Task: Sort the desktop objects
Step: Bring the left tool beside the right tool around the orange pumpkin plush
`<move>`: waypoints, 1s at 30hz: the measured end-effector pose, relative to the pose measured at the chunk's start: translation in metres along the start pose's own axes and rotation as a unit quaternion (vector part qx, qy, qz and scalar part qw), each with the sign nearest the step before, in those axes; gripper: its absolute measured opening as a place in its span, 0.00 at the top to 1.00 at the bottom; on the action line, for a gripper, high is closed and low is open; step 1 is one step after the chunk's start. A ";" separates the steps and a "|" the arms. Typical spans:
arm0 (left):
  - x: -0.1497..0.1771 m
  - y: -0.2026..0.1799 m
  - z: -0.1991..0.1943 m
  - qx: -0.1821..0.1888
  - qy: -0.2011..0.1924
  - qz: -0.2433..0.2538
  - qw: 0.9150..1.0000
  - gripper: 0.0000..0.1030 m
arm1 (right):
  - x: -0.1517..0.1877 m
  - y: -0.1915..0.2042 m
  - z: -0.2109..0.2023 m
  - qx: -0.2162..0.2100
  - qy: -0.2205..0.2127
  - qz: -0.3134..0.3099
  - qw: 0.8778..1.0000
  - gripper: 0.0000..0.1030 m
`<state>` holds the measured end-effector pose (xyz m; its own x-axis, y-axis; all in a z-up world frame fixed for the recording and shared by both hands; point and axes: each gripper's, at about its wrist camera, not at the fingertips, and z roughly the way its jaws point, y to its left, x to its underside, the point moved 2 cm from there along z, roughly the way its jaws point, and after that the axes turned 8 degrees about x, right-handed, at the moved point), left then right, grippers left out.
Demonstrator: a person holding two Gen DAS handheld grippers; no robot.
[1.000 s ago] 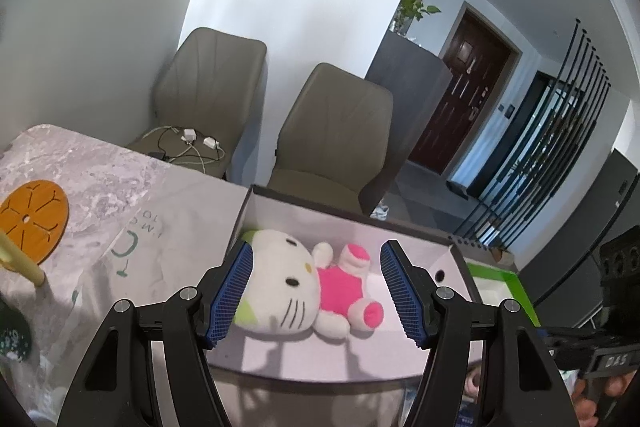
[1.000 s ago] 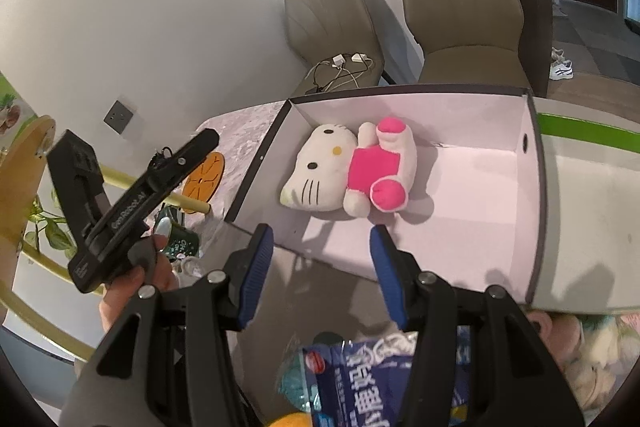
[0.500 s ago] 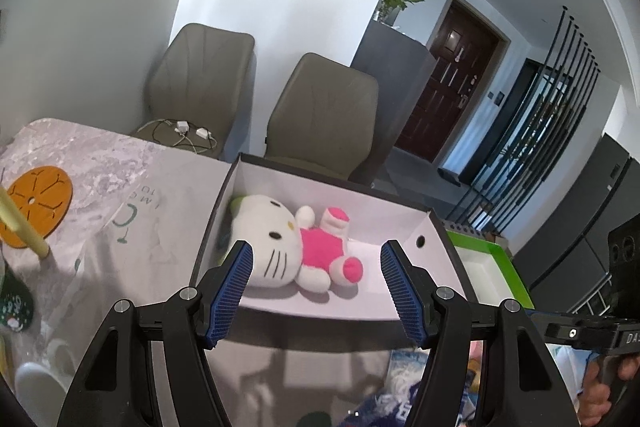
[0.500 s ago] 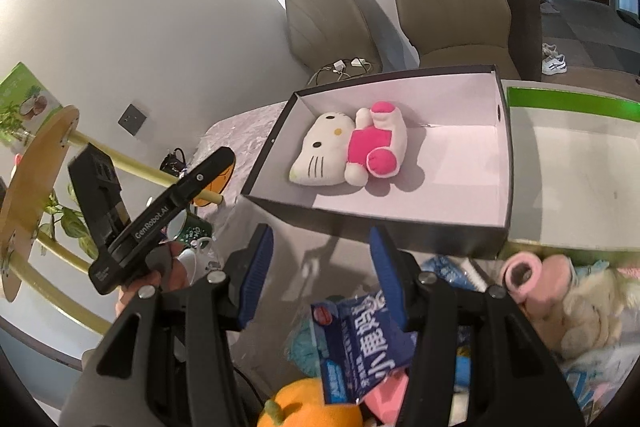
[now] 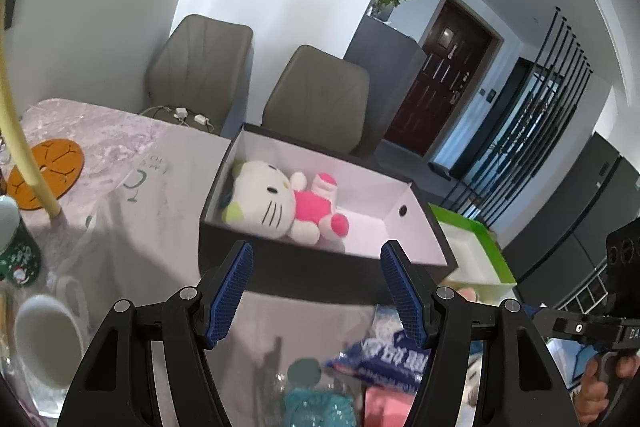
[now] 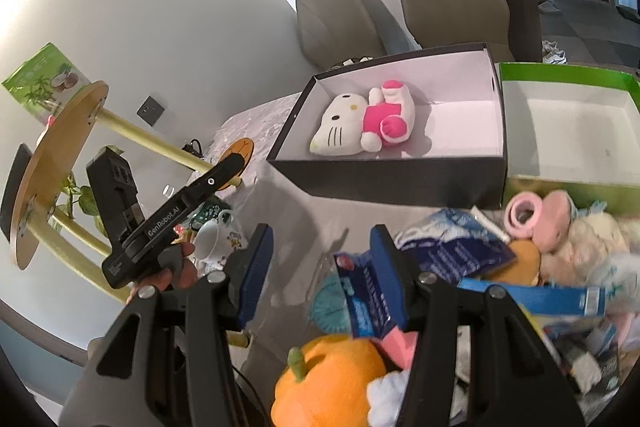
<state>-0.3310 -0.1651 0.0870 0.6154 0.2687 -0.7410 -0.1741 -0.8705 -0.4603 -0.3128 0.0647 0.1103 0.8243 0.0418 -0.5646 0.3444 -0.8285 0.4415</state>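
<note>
A white cat plush in a pink dress lies on its side in a black box with a white inside. My left gripper hovers open in front of the box's near wall, nothing between its blue pads. My right gripper is open too, above the bare table before a heap of items: a blue snack bag, an orange pumpkin plush, a teal round item, pink and cream plush toys.
A green box with a white inside stands right of the black box. Mugs, an orange coaster and a yellow-legged wooden stand occupy the left. Two chairs stand behind the table.
Both grippers have pulled back from the black box; the plush and box now look farther off, and the heap of items has come into view below. Jaw widths are unchanged.
</note>
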 end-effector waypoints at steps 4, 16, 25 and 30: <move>0.009 -0.010 -0.019 0.004 -0.003 0.010 1.000 0.35 | 0.015 0.002 -0.007 -0.008 -0.001 0.007 1.000 0.50; 0.045 -0.022 -0.053 0.008 0.012 0.034 0.999 0.35 | 0.050 0.008 -0.034 -0.016 -0.024 0.015 0.999 0.50; 0.080 -0.023 -0.063 0.016 0.039 0.041 0.998 0.35 | 0.082 0.006 -0.043 -0.016 -0.031 0.024 0.999 0.48; 0.103 -0.021 -0.063 0.023 0.060 0.042 0.997 0.35 | 0.099 0.004 -0.039 -0.018 -0.025 0.032 0.999 0.48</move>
<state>-0.2154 -0.1452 0.0513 0.6840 0.1427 -0.7153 -0.2626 -0.8668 -0.4240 -0.2121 0.0875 0.0836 0.8221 -0.0395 -0.5680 0.3082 -0.8079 0.5023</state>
